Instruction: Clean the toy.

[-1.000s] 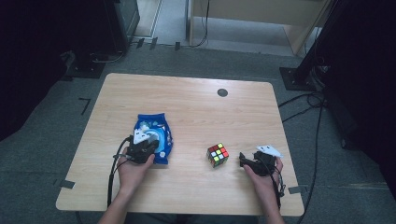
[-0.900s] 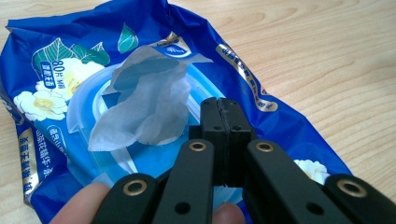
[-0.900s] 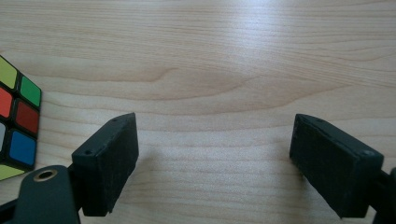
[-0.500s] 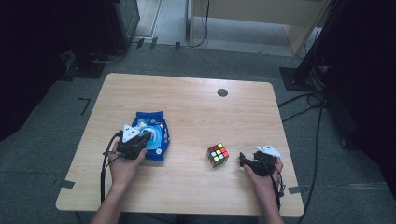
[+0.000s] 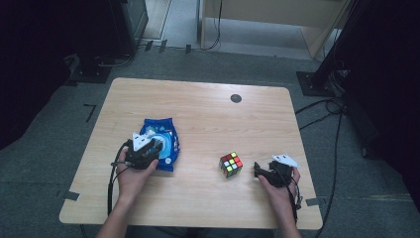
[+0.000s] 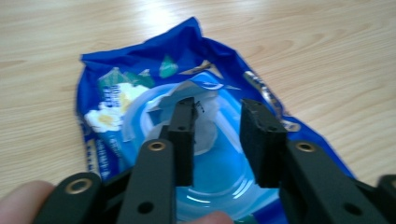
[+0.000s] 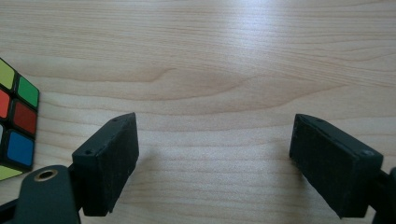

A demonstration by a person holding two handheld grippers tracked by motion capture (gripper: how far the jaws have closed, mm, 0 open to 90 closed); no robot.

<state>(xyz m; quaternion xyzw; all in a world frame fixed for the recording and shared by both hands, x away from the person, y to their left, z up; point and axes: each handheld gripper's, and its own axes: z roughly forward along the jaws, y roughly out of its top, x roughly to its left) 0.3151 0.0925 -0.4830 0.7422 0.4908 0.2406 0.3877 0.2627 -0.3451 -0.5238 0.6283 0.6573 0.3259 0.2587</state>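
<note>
A blue wet-wipes packet lies flat on the left half of the wooden table. My left gripper hovers over its round opening, where a white flap is lifted. Its jaws have just been opening and stand apart, with the white wipe showing in the gap and not pinched. A colourful puzzle cube sits at the right front. My right gripper rests just right of the cube, jaws wide open over bare wood.
A small black round mark sits near the table's far edge. Dark stands and cables lie on the floor around the table, mostly at the right. The table's front edge is close under both forearms.
My left hand has shifted a little to the left and farther onto the packet. The right hand and the cube have stayed in place.
</note>
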